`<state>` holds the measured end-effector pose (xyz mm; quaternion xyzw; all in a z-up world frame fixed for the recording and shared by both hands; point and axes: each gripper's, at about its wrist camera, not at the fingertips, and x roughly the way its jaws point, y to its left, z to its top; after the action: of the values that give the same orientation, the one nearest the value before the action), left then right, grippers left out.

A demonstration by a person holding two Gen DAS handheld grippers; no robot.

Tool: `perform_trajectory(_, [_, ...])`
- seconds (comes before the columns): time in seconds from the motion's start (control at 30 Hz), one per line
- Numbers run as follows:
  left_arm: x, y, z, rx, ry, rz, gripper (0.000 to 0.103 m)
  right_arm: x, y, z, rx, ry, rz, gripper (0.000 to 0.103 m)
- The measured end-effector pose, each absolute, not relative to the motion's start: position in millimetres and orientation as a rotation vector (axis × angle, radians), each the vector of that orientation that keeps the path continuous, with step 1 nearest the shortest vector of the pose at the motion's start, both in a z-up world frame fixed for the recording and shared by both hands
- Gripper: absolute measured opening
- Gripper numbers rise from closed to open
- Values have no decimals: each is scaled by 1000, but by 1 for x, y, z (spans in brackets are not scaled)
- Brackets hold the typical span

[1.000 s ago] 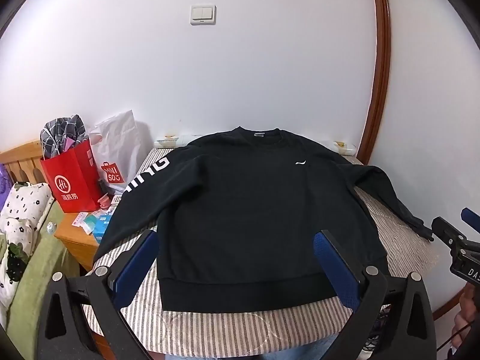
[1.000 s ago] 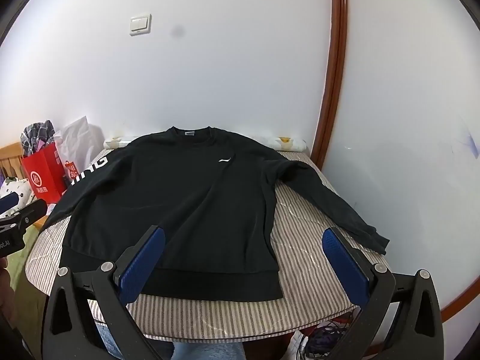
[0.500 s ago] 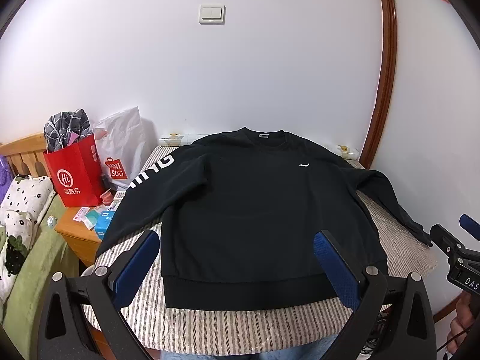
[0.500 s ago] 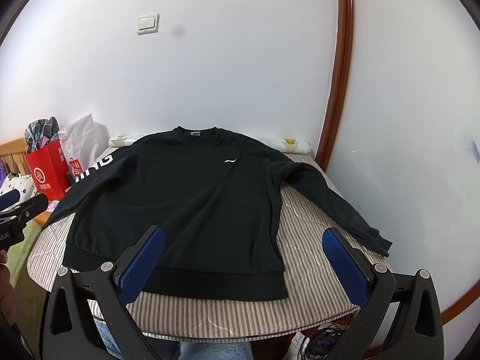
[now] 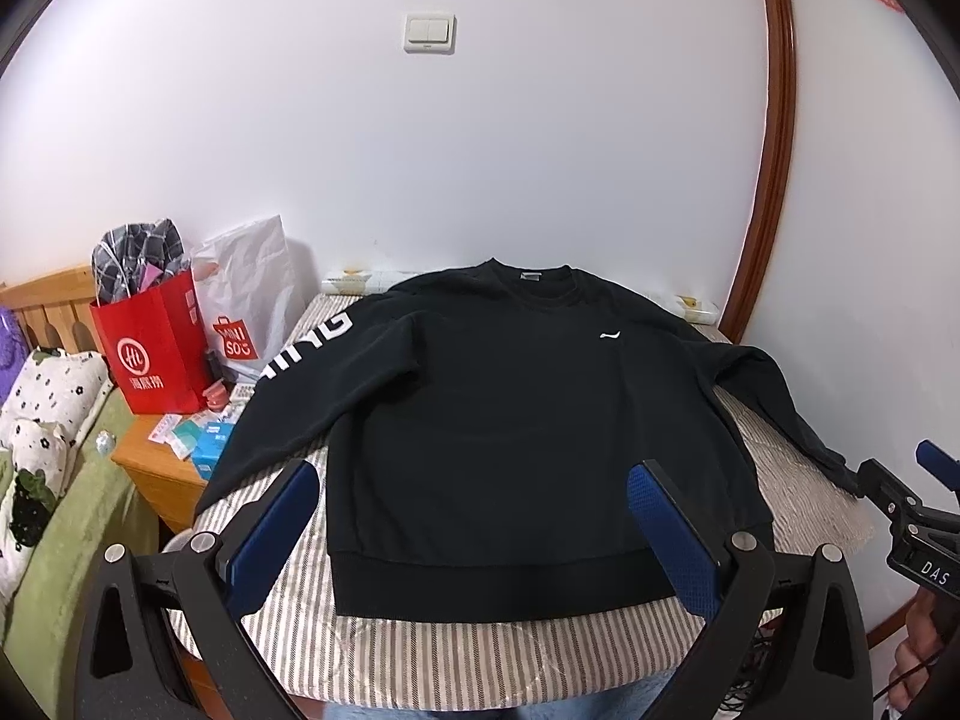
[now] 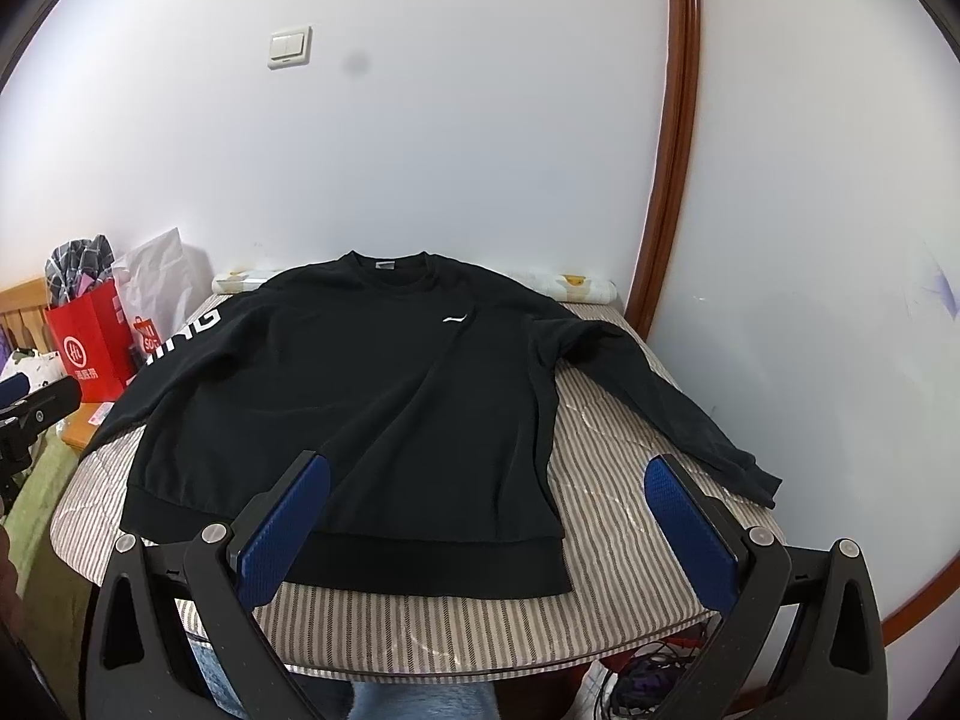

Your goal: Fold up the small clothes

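A black long-sleeved sweatshirt (image 5: 516,420) (image 6: 372,402) lies flat and face up on a striped padded table (image 5: 480,654) (image 6: 612,510), collar toward the wall. Its left sleeve carries white letters (image 5: 312,342); its right sleeve (image 6: 660,396) stretches to the table's right edge. My left gripper (image 5: 471,531) hovers open above the hem, blue pads wide apart, nothing between them. My right gripper (image 6: 487,531) is open too, above the hem's right corner. Each gripper shows at the edge of the other's view, the right gripper (image 5: 906,510) and the left gripper (image 6: 33,414).
A red paper bag (image 5: 153,348) and a white shopping bag (image 5: 249,294) stand on a wooden bedside cabinet (image 5: 162,468) left of the table, with small boxes. A bed with green cover (image 5: 66,516) lies further left. White wall and a brown door frame (image 6: 666,180) are behind.
Both grippers have drawn back and risen slightly, so the sweatshirt sits lower and smaller in both views. The sweatshirt itself has not moved. Both grippers stay open.
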<state>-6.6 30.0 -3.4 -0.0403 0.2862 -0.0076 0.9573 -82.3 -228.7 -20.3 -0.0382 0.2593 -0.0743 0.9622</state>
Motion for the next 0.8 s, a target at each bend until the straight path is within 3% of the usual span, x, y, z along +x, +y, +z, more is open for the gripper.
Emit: perform_trajectory(0.8, [-4, 25, -1, -73, 578, -20, 103, -84, -233, -26, -64, 528, -155, 103])
